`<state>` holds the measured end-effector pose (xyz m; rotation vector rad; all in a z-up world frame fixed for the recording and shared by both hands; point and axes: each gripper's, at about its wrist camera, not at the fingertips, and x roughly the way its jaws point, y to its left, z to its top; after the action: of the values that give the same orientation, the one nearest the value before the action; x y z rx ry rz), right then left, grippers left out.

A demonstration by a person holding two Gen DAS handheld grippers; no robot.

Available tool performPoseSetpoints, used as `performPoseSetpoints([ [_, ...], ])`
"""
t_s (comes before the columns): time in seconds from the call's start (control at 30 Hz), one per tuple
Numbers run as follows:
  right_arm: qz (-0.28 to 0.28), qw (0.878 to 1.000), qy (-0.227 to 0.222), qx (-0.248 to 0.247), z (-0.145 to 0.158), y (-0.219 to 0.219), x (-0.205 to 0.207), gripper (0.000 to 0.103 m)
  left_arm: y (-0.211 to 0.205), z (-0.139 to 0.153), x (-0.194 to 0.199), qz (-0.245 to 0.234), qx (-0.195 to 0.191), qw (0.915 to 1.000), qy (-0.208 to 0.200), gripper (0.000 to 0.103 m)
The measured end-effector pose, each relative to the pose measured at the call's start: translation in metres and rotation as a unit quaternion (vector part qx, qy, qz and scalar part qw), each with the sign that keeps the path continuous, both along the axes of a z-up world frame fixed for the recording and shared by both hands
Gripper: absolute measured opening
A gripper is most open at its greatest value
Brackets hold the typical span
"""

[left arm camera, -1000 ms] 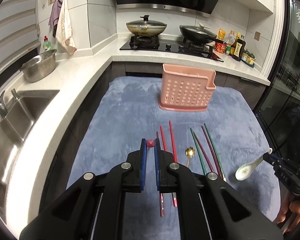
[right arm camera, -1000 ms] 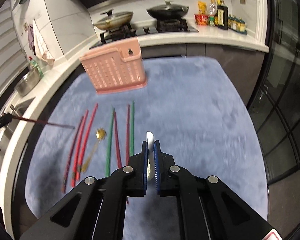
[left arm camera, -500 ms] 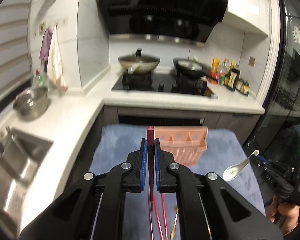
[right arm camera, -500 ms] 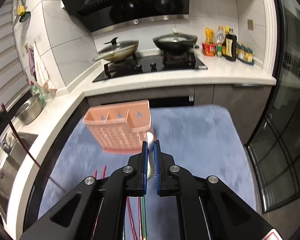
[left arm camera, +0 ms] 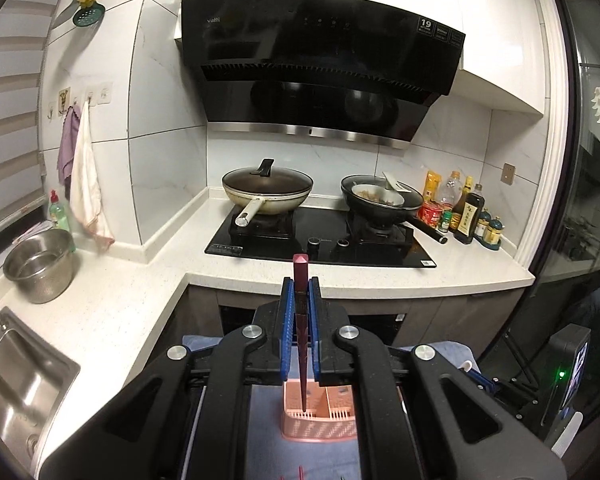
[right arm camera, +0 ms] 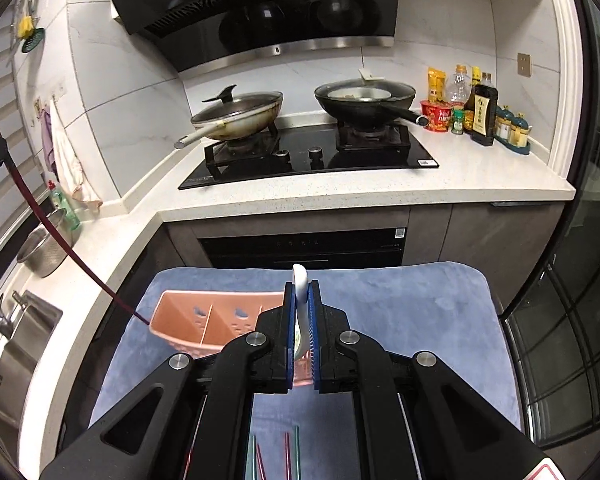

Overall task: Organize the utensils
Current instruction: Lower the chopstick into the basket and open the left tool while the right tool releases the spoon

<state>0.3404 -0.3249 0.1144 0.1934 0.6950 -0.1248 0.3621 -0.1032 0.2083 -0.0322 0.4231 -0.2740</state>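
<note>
Left wrist view: left gripper [left arm camera: 300, 312] clenched on a dark red chopstick [left arm camera: 301, 320], held upright, tip hanging over the left compartment of the pink utensil caddy [left arm camera: 320, 424]. Insertion step, apparently; next, a straight lowering so the tip clears the divider. Visible compartments look empty.

Right wrist view: right gripper [right arm camera: 301, 328] clamped on a white ceramic spoon [right arm camera: 300, 280], above the caddy's near right end. Red and green chopsticks [right arm camera: 288, 456] lying on the blue mat [right arm camera: 420, 320], awaiting sorting.
</note>
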Motion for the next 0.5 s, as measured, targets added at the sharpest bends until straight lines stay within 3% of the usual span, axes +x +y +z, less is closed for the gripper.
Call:
performPoseSetpoints([
  [0.5,0.009,0.999,0.046,0.013,-0.050,-0.005,0.051,0.007,-0.007,-0.064,0.047,0.007,0.005,0.9988,0.048,0.007],
])
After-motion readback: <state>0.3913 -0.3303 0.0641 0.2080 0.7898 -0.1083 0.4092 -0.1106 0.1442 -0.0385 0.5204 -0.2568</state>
